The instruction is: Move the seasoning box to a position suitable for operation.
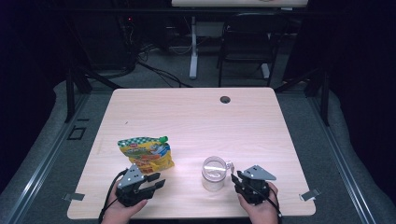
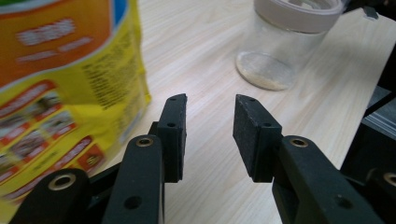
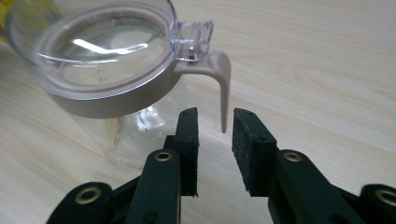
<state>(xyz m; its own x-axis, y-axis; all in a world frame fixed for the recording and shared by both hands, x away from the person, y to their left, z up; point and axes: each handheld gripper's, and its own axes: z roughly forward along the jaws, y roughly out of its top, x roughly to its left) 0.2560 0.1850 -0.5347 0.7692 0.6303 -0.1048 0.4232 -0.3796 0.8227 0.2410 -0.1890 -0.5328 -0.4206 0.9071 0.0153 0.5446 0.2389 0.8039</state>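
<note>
A clear jar (image 1: pixel 214 173) with a beige-rimmed lid stands near the table's front edge; its latch lever (image 3: pixel 223 84) hangs down on the right side. My right gripper (image 1: pixel 236 178) is open just right of the jar, and in the right gripper view (image 3: pixel 215 122) the lever's tip hangs just beyond the gap between the two pads. A yellow snack pouch (image 1: pixel 147 154) with a green cap lies left of the jar. My left gripper (image 1: pixel 158 181) sits open at the pouch's near corner, empty; the left gripper view (image 2: pixel 210 114) has the pouch (image 2: pixel 56 93) at left and the jar (image 2: pixel 285 42) ahead.
The wooden table (image 1: pixel 196 121) has a cable hole (image 1: pixel 225 99) near its far edge. Metal clips (image 1: pixel 74 196) stick out at both front corners. A chair (image 1: pixel 247 42) and a desk leg stand on the floor beyond the table.
</note>
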